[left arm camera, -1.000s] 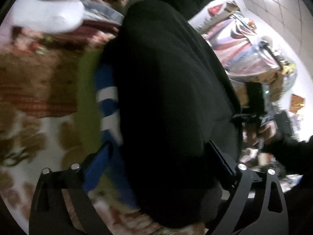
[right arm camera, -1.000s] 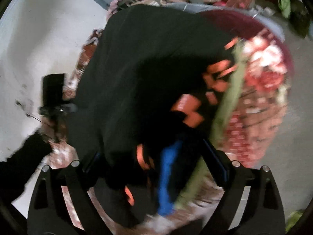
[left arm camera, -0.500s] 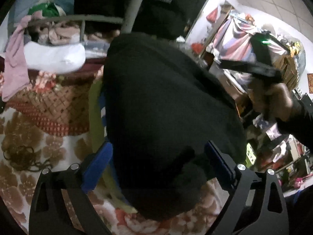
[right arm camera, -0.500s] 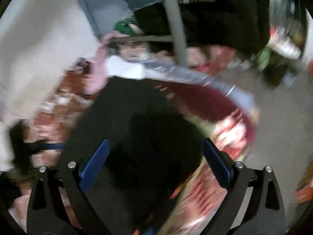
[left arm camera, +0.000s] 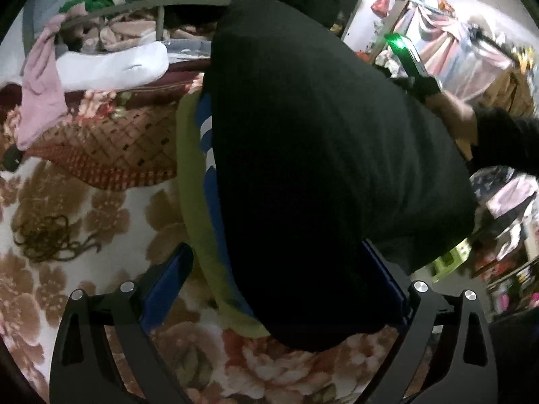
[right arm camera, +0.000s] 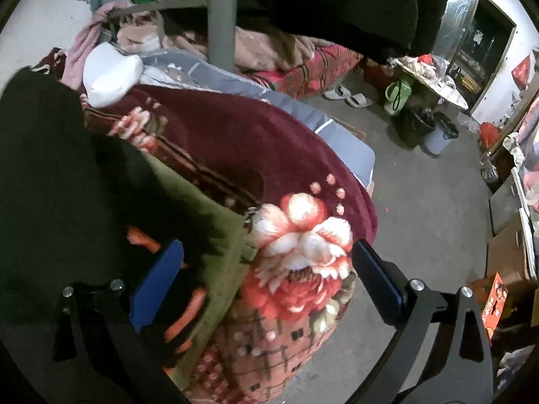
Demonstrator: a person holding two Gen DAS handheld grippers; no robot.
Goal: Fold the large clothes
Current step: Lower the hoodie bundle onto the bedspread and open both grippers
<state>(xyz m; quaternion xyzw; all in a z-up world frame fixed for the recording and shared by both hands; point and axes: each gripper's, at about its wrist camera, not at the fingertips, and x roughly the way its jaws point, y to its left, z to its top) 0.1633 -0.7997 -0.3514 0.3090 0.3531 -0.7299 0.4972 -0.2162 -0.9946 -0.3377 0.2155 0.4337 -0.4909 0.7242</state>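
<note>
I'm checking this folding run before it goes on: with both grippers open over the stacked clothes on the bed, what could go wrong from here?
1. The black garment lies on the olive and blue clothes, so the left gripper, its jaws wide apart, might pinch several layers.
2. In the right wrist view, the pile sits near the edge of the floral blanket, above bare floor; a tug could drag clothes off.

I see the black garment [left arm camera: 320, 155] as a folded, rounded bundle, plain matte fabric, lying on a floral blanket. Under it sits an olive-green layer w/ blue and white stripes [left arm camera: 207, 141] showing along its left edge. From the right wrist cam the garment [right arm camera: 60, 175] fills the left side; olive lining and orange markings are exposed at its edge
</note>
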